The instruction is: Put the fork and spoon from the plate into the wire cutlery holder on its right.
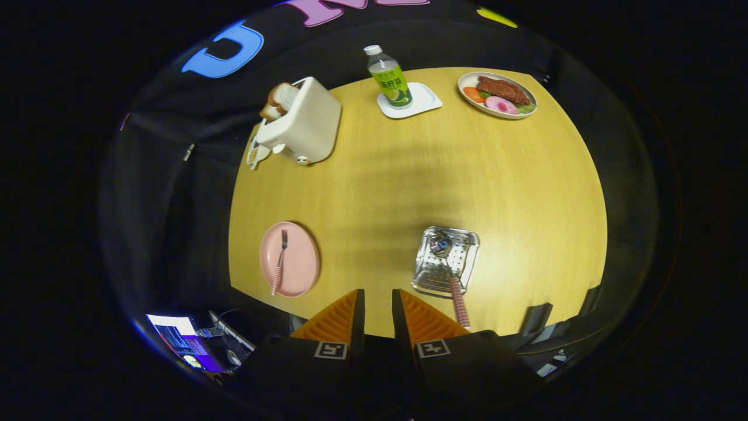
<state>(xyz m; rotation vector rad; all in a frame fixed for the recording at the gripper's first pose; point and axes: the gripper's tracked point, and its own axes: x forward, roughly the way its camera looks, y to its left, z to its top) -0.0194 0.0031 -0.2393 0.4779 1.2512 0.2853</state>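
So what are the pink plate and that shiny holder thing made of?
The pink plate looks like matte plastic or ceramic; its flat, dull colour leaves it open. The cutlery holder seems to be polished metal: it glints silver and shows rows of holes. The claw hangs above the table edge, fingers slightly apart, holding nothing.

No legible text: the bottle [390,78] label is too small to read (only blurred characters)

Spoon [450,275] standing in wire holder [445,261]; fork [280,262] on pink plate [290,259]; gripper [378,313] jaws slightly parted, empty.
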